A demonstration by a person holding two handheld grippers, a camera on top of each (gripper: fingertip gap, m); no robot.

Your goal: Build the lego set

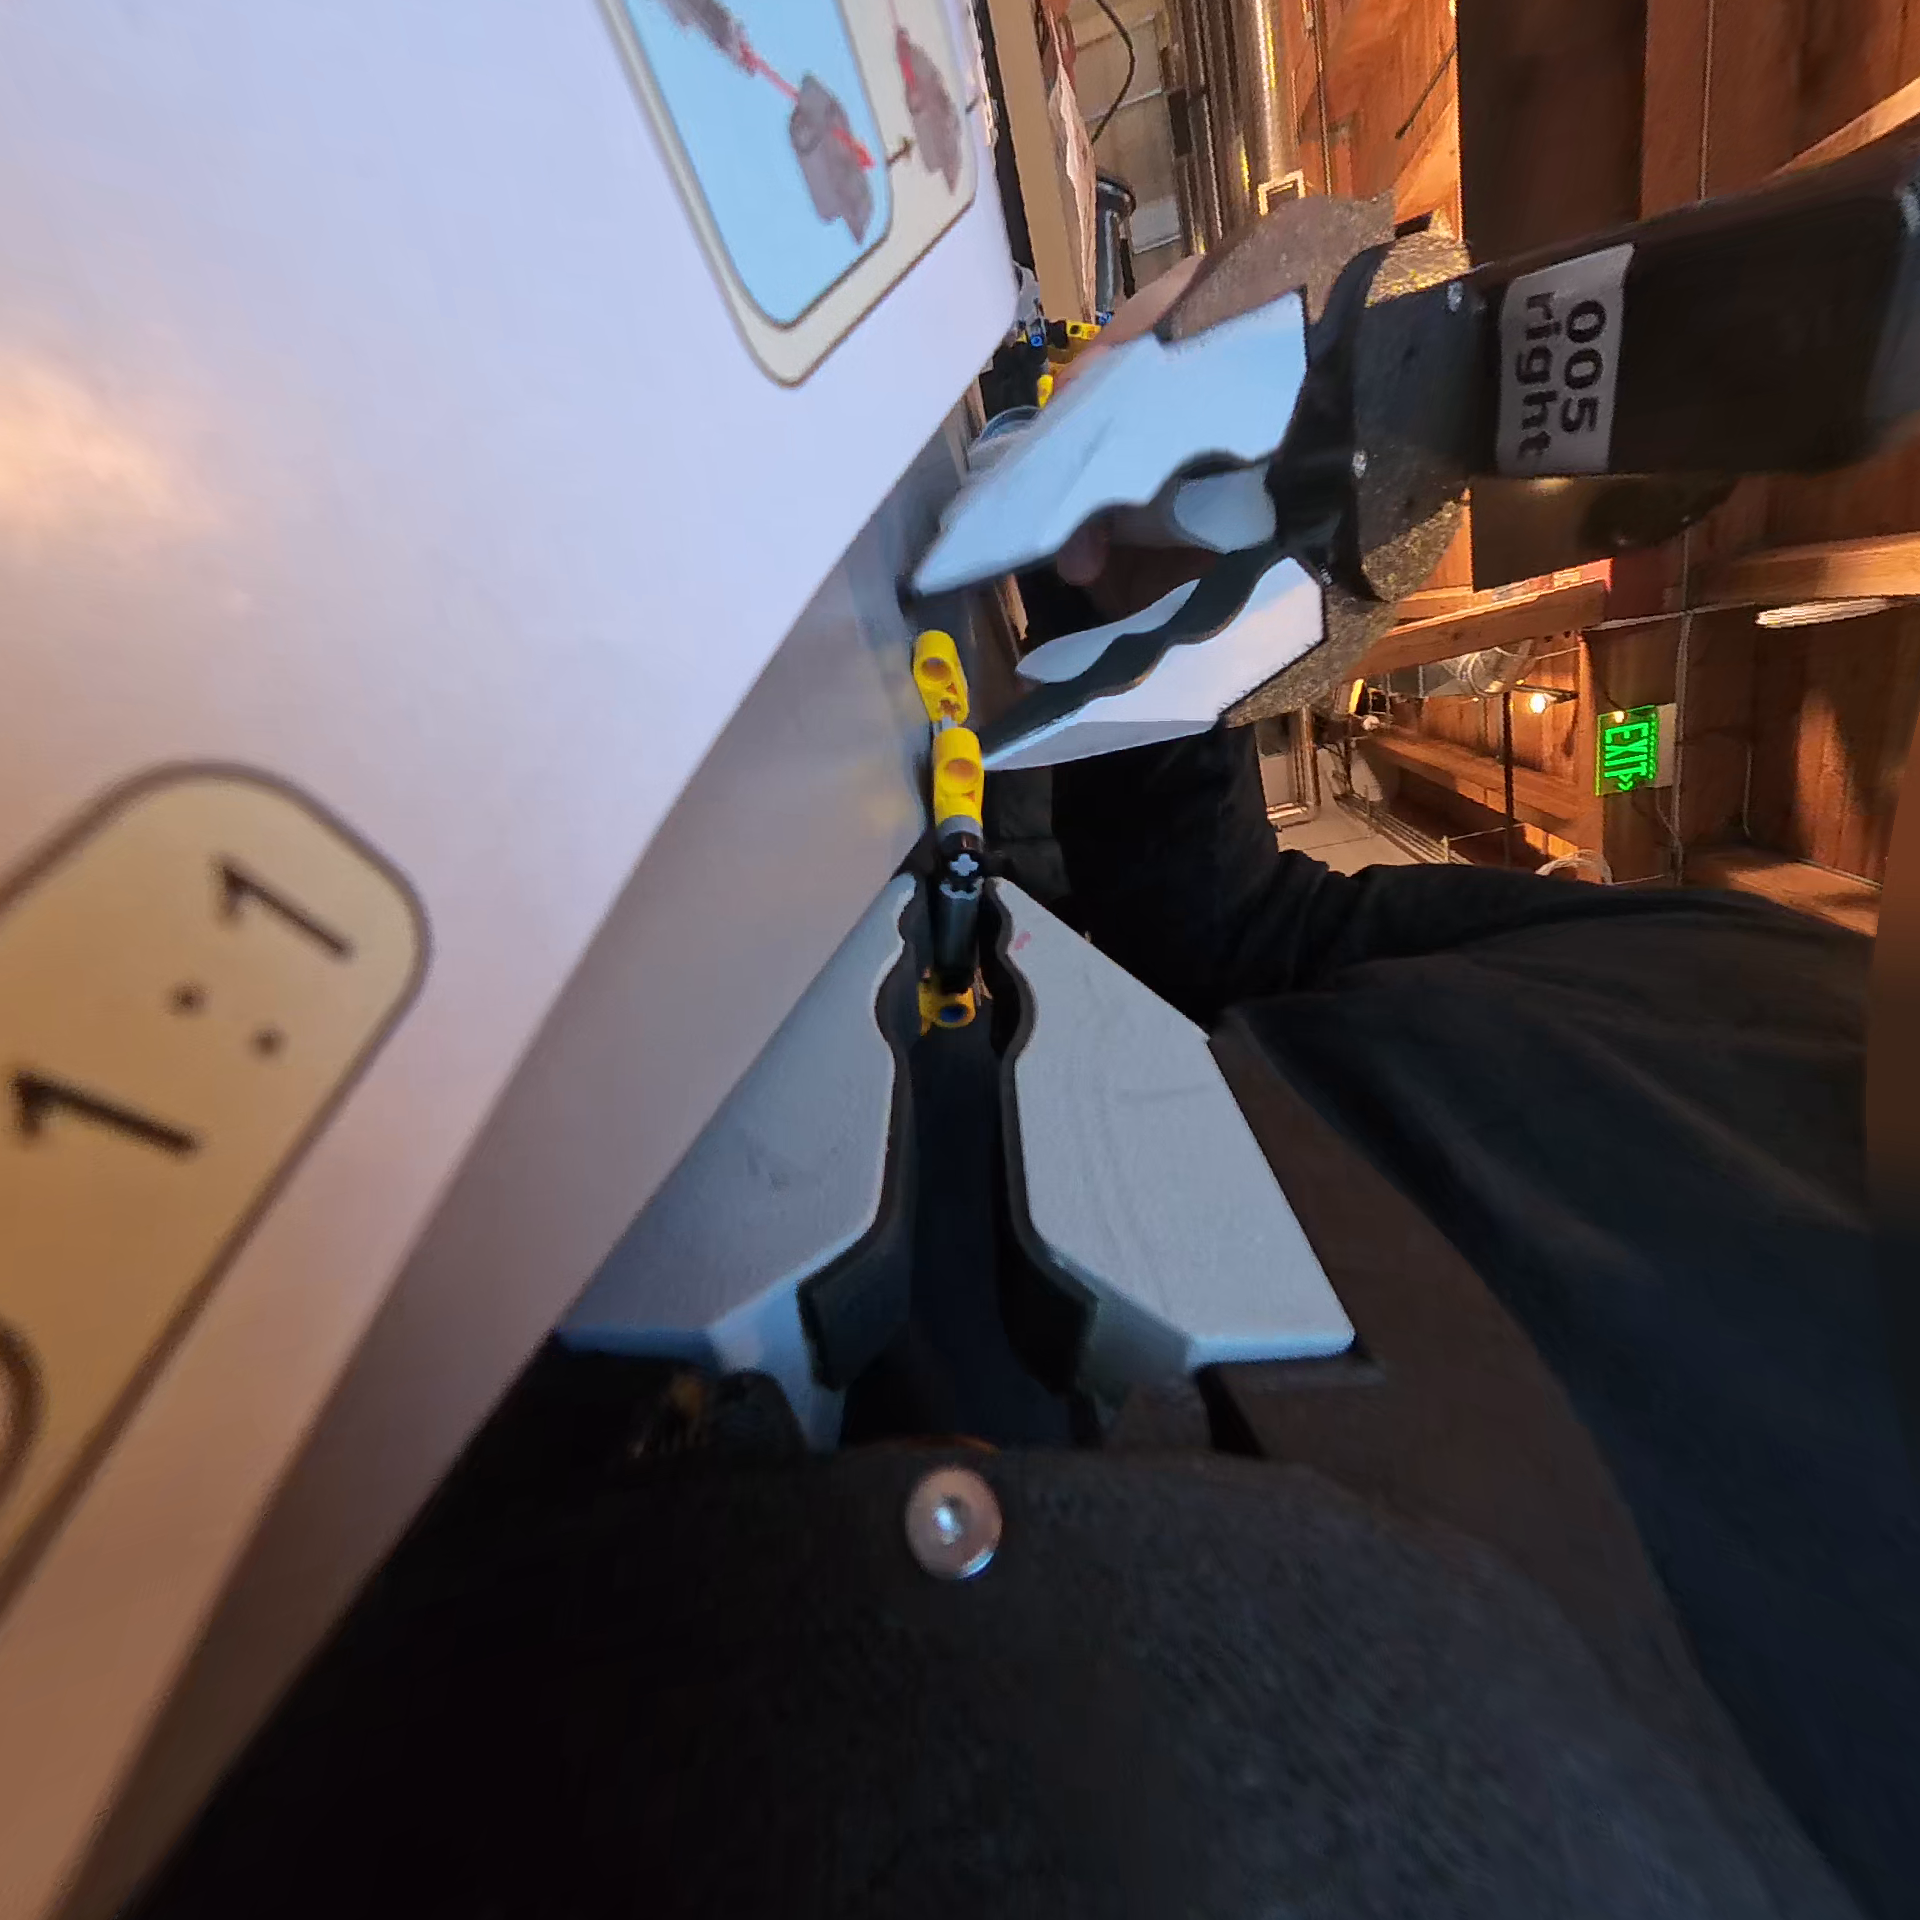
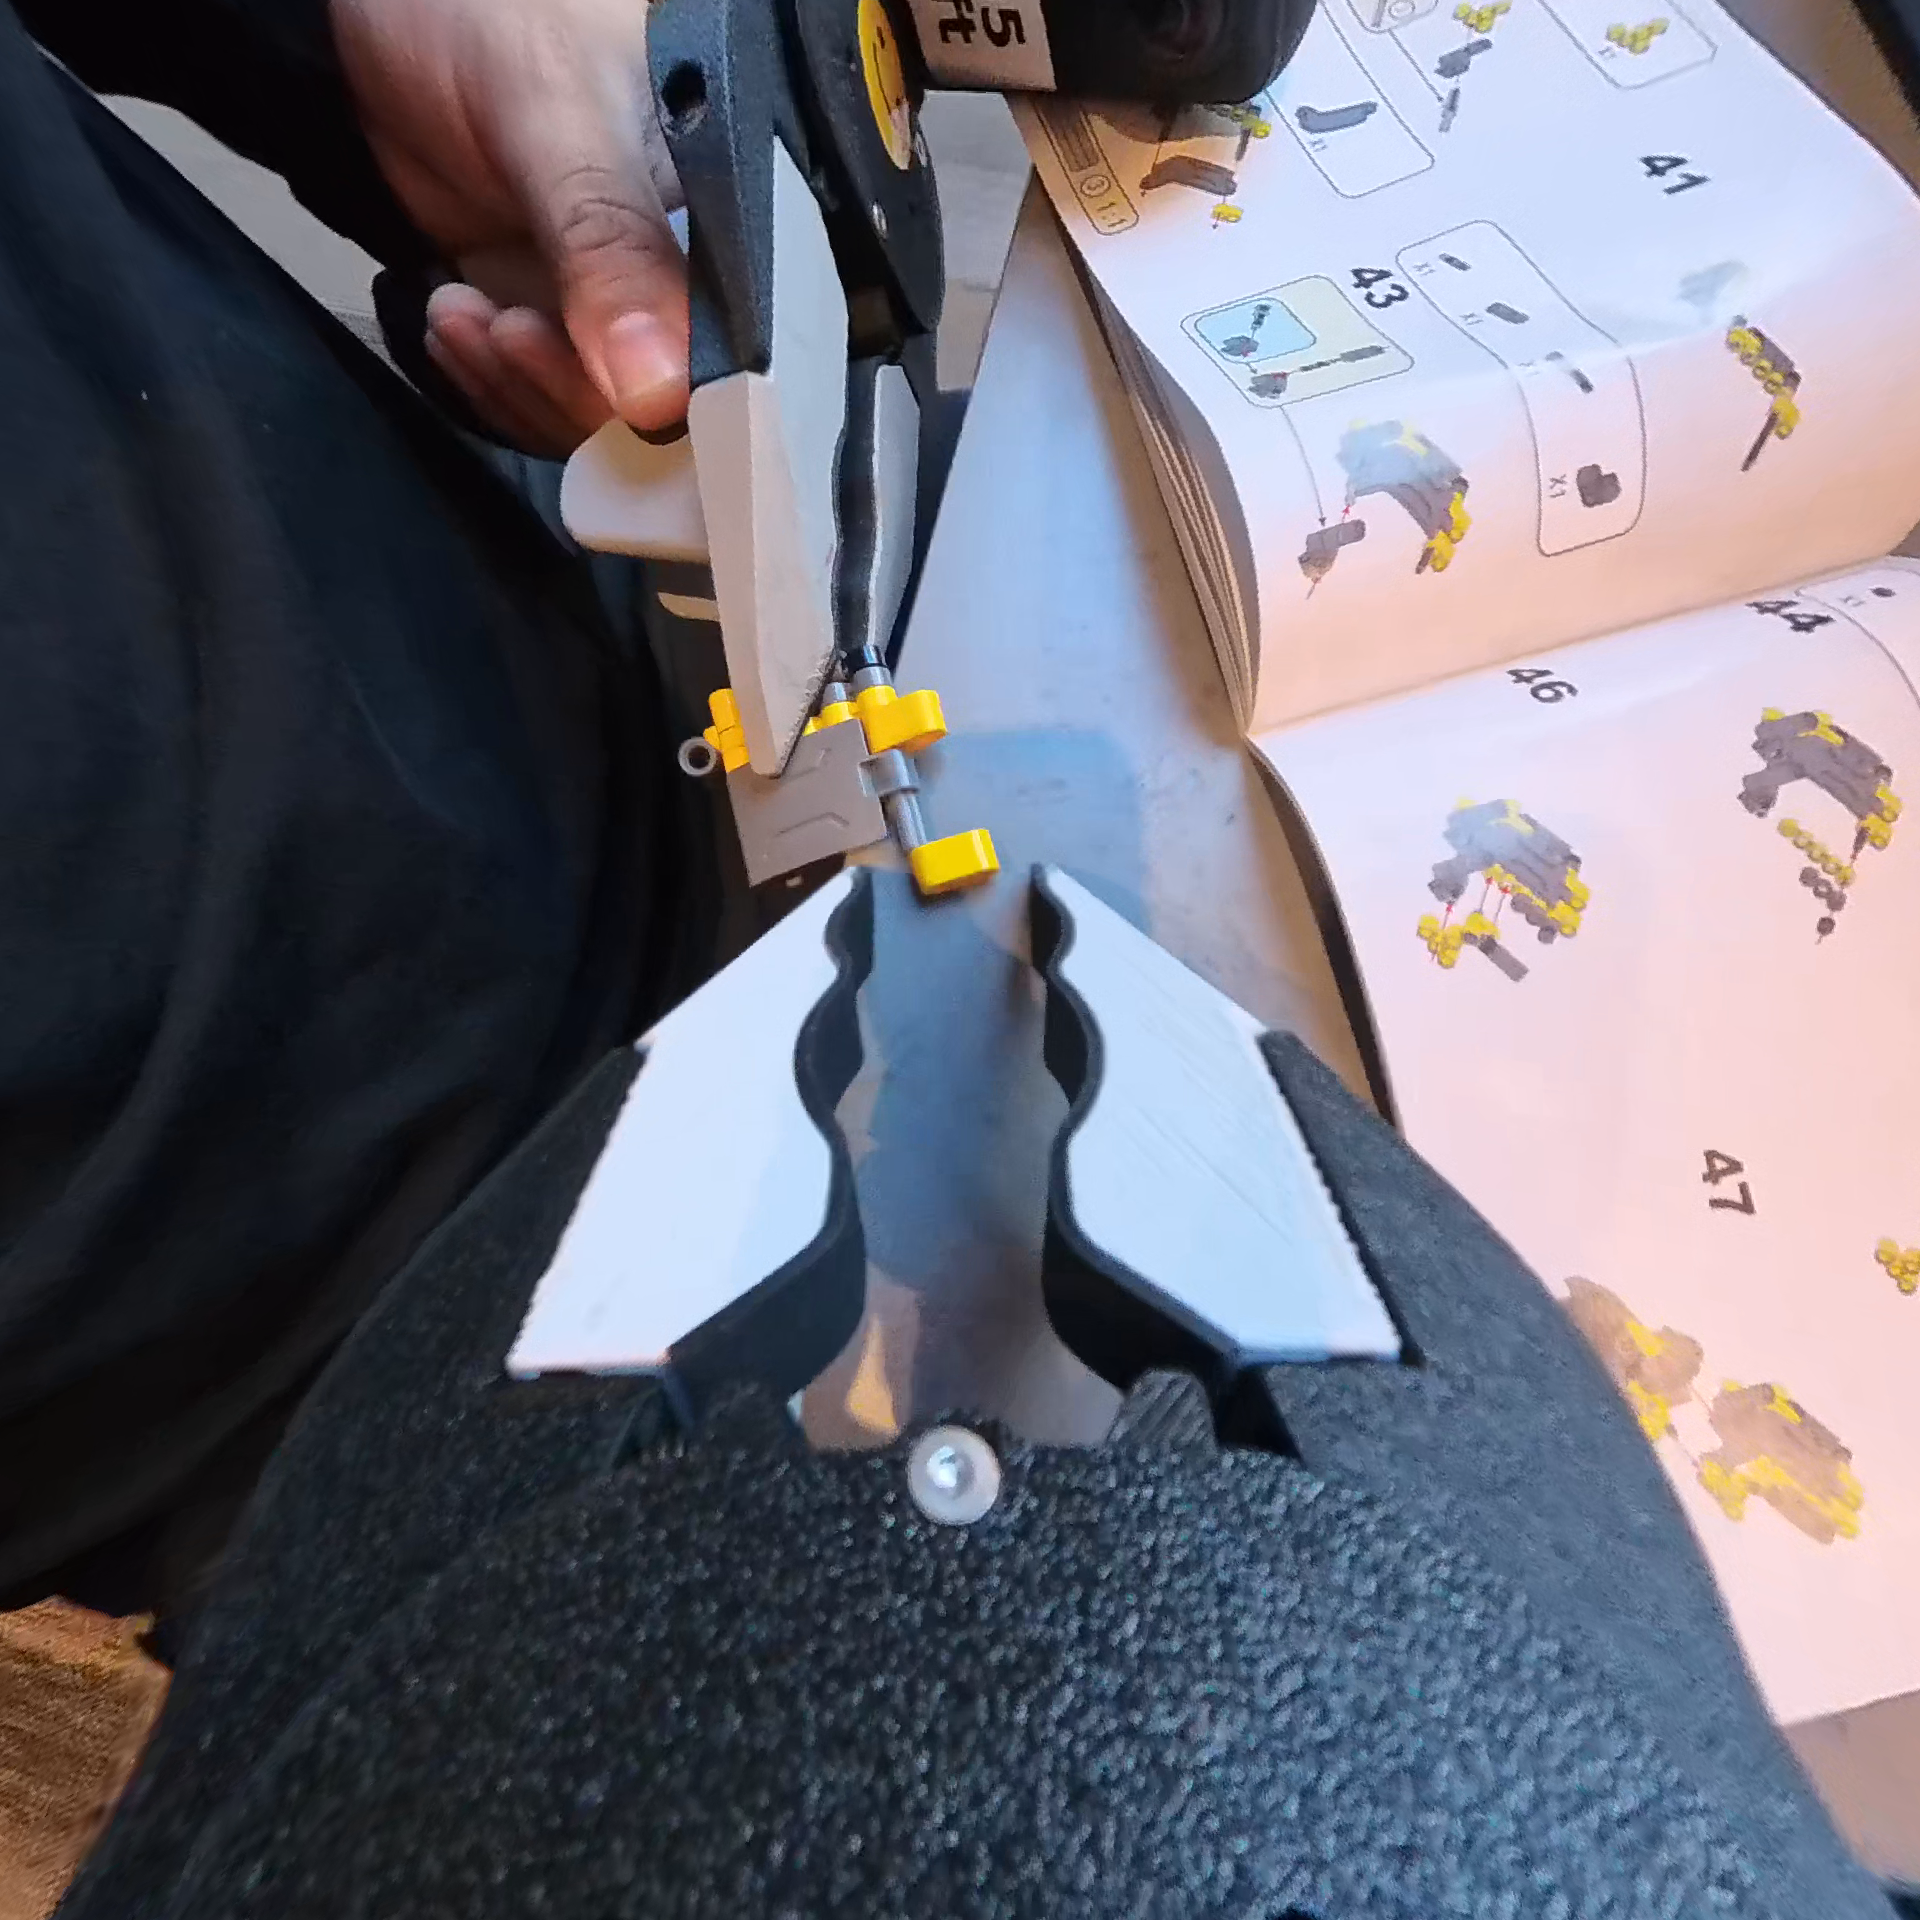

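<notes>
Wood-panelled walls with a green lit sign [image 1: 1628, 750] fill the background in the left wrist view, and up close it's a smooth grey tabletop [image 2: 1049, 665] with an open instruction booklet [image 2: 1558, 790] spread on it. Everything else sits relative to that booklet: the small brick assembly [image 2: 831, 779], grey panel with yellow connectors and a grey axle, is just off its page edge, up off the table. The left gripper [image 2: 821, 707] has its jaws pressed together on the assembly, pinching it near the black axle piece [image 1: 961, 904], with a person's hand [image 2: 561, 218] wrapped round the gripper body. The right gripper [image 2: 945, 883] sits just on the near side of the assembly from the booklet, jaws spread with nothing between them, tips right beside the lowest yellow connector [image 2: 954, 860]; can't tell if they actually touch it. No bins or trays in view that I can make out. Dark clothing [image 2: 260, 831] fills the side away from the booklet.
</notes>
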